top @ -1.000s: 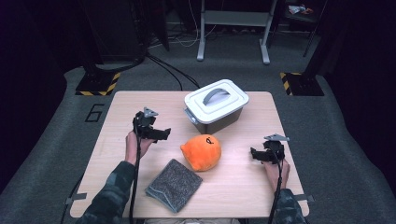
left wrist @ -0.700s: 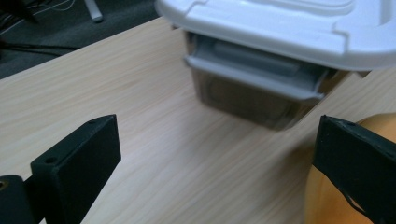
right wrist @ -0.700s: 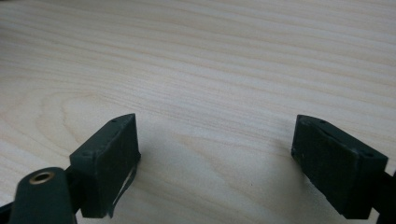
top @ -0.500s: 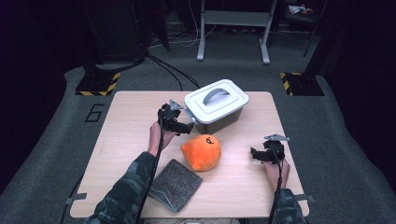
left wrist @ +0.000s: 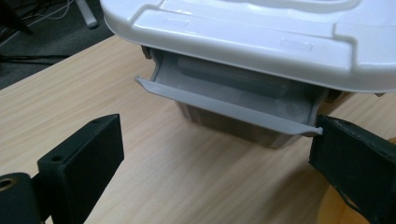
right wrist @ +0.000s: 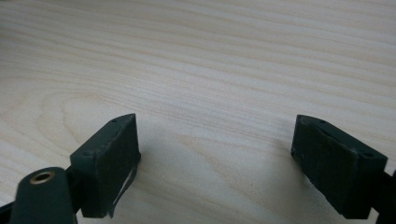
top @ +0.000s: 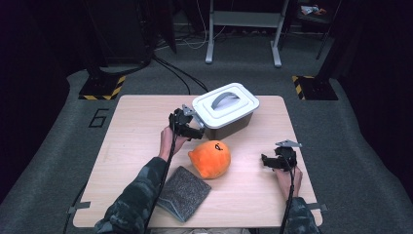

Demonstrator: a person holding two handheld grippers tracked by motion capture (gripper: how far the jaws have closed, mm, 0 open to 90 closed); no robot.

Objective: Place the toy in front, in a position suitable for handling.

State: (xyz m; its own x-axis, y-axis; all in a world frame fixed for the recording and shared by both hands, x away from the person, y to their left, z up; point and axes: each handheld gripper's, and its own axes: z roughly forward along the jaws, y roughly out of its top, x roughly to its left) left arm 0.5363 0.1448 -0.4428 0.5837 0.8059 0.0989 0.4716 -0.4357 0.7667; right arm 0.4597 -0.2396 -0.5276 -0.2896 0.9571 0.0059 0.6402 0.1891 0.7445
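An orange plush toy (top: 210, 159) is seen near the middle of the wooden table (top: 131, 136), with a small dark mark on its upper side. A grey felt-like cloth pad (top: 184, 193) is laid flat just in front of it, close to the table's near edge and turned at an angle. Beyond the table, a grey carpeted floor (top: 341, 122) is shown, marked with a "6" (top: 99, 117) at the left. Two yellow-and-black striped base plates (top: 103, 88) and a metal stand's legs (top: 243, 34) are set farther back, with black cables (top: 170, 68) trailed across the carpet.
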